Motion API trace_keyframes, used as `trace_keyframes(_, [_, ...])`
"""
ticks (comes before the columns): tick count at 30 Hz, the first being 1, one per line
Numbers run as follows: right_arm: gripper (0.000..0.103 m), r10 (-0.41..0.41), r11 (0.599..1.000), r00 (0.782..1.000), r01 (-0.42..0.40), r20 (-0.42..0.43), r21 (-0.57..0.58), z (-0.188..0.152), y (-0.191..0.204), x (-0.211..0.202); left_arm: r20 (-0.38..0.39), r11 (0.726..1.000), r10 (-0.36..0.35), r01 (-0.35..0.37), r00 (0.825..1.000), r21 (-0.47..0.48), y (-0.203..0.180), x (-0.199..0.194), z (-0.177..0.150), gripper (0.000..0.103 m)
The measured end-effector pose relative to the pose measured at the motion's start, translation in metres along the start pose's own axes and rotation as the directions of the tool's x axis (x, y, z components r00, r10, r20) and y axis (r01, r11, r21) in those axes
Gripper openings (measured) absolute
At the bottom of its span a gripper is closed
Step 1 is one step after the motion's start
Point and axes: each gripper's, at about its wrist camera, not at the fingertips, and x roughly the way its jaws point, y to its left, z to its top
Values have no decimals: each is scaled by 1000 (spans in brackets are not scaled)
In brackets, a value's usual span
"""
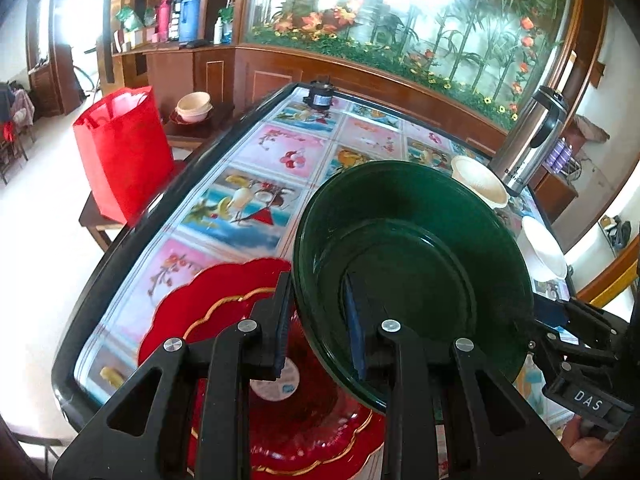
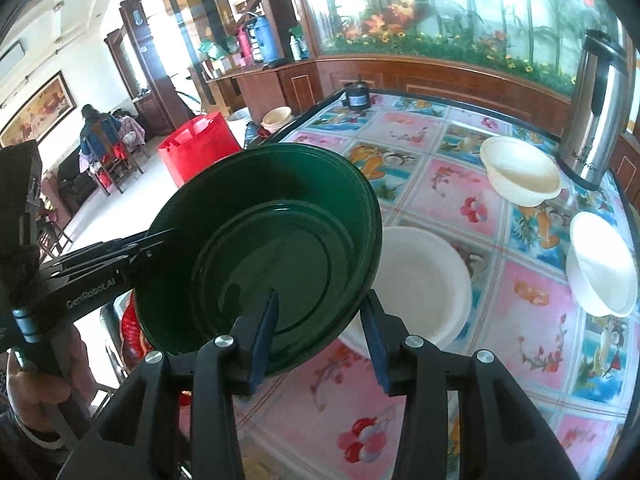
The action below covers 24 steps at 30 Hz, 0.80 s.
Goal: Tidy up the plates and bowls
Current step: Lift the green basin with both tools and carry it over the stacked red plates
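Note:
A dark green bowl (image 1: 412, 248) hangs tilted over a stack of red scalloped plates (image 1: 224, 304) with gold trim, at the table's near left corner. My left gripper (image 1: 319, 324) is shut on its near rim, one finger inside the bowl and one outside. In the right wrist view the green bowl (image 2: 260, 240) has its rim between the fingers of my right gripper (image 2: 319, 342), whose jaws stand apart without pinching it. A large white bowl (image 2: 424, 284) sits just right of the green one. Two more white bowls (image 2: 520, 168) (image 2: 600, 264) stand further right.
The table (image 2: 400, 128) has a bright fruit-patterned cover and a black edge. A steel thermos jug (image 2: 596, 120) stands at its far right, a small black object (image 2: 358, 94) at the far edge. A red bag (image 1: 124, 152) sits on a stool left of the table.

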Motion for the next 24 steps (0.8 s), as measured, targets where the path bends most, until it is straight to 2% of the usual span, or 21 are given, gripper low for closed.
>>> trace_keyframes(8, [43,19,999,1000,-19,-4,-45,-5,25,-1,-2,999,11,-11,1000,-39,23,-11,-14,24])
trace_keyframes(24, [49,58,992,996,-66,-74,-110,-17,62,26,5,994,66,-65,998,-87,62,-25,-35,24])
